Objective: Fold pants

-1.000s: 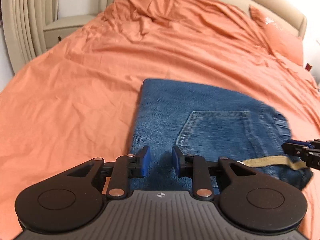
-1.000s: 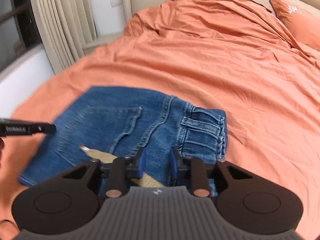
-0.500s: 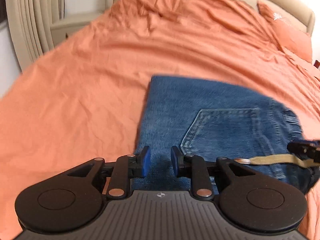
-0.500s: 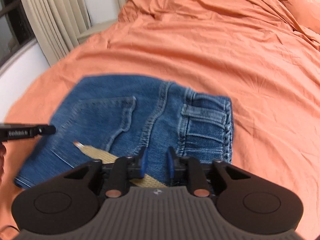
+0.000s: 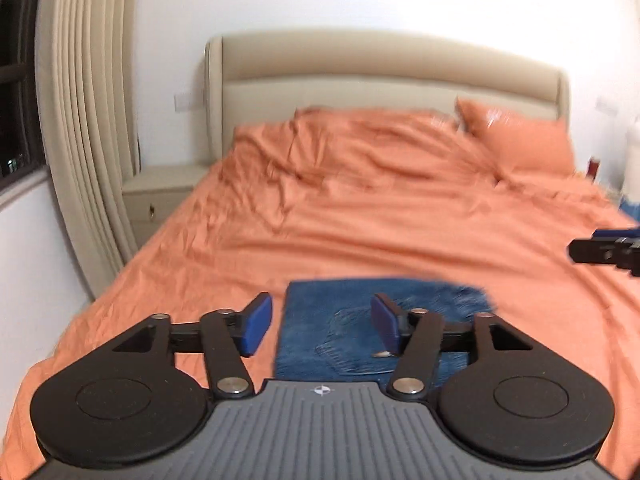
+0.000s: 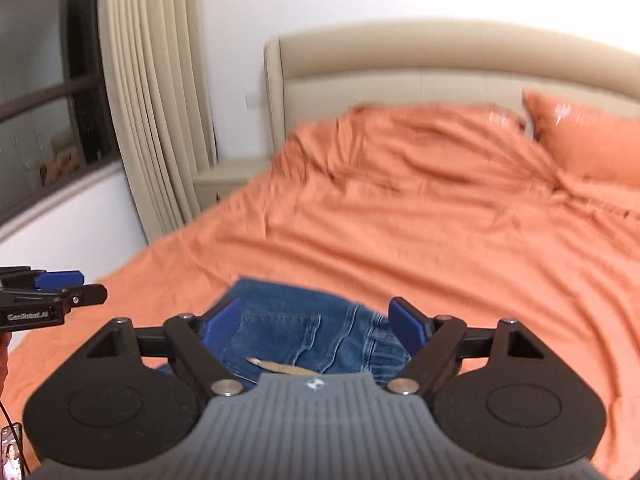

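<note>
Orange wrinkled bedding (image 5: 360, 220) covered the bed, with pleated beige curtains (image 5: 86, 120) far to the left of both sets of jaws, a low beige nightstand (image 5: 160, 196) beside them, and a padded beige headboard (image 5: 384, 76) well ahead against a white wall. An orange pillow (image 5: 524, 140) lay ahead and to the right.

Left wrist view: the left gripper (image 5: 318, 326) was held above the bedding with its blue-padded jaws spread wide and nothing between the pads. The folded blue denim pants (image 5: 352, 320) lay flat on the bedding directly below and just ahead of the jaws, their left folded edge falling between the two pads. The right gripper (image 5: 600, 250) appeared at the far right edge, well apart from the pants.

Right wrist view: the right gripper (image 6: 312, 322) was also spread wide and empty. The pants (image 6: 296, 332) lay below and between its pads, back pocket and waistband facing up. A tan strap (image 6: 280, 367) with a metal tip lay across the denim close to the gripper body. The left gripper (image 6: 48, 294) showed at the left edge, clear of the denim.
</note>
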Demonstrator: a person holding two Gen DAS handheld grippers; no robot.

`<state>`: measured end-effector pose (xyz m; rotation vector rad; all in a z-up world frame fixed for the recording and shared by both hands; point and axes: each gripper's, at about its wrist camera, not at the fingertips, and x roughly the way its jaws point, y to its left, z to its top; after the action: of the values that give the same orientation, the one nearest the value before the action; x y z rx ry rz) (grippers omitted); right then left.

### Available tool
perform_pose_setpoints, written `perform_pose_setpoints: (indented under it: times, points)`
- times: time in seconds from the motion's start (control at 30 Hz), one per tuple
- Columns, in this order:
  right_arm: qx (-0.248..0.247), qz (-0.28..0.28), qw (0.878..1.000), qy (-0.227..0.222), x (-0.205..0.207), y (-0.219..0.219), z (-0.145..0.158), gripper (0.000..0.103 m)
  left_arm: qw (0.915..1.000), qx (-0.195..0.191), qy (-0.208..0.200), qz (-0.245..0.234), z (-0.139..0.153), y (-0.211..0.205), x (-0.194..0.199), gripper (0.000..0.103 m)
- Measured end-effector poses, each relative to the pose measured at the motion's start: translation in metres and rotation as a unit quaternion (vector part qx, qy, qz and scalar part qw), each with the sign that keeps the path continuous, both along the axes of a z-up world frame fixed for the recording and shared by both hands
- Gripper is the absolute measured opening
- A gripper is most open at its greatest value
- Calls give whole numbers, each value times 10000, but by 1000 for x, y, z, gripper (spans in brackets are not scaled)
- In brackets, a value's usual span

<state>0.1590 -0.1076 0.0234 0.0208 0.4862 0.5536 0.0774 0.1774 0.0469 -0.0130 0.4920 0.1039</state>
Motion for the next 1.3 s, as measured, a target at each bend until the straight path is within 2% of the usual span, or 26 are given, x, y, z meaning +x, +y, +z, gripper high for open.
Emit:
perform_pose_setpoints:
  times: [0.17,0.3,0.47,0.6,0.73,0.93,1.17,1.3]
  points:
    - [158,-193,9982,-546,-68,-30,25,80,9987,-187,-467,-29,26,-36,-45,90]
    - [161,-398,9956,-833,-121,-48,28,81,9982,147,-491,314,29,-76,-68,91]
    - [-59,-558,9927,-1071,-175,-61,11,82,9964,336,-456,623,8,-104,-83,91]
    - [-250,-597,9904,-1218,-202,-63,-10,82,9968,294,-111,729,-19,-112,-84,91]
    - [-291,-660,9916,-1072,-200,-58,-36,82,9958,151,311,844,-45,-114,-86,91]
    - [-439,-677,9956,-475,-176,-41,-76,82,9923,137,716,999,-74,-107,-78,91]
    - [-555,-663,9963,14,-143,-19,-102,82,9874,147,1291,905,-97,-104,-53,90]
    - [-625,-712,9953,193,-131,-14,-112,82,9867,80,1384,847,-101,-102,-49,88]
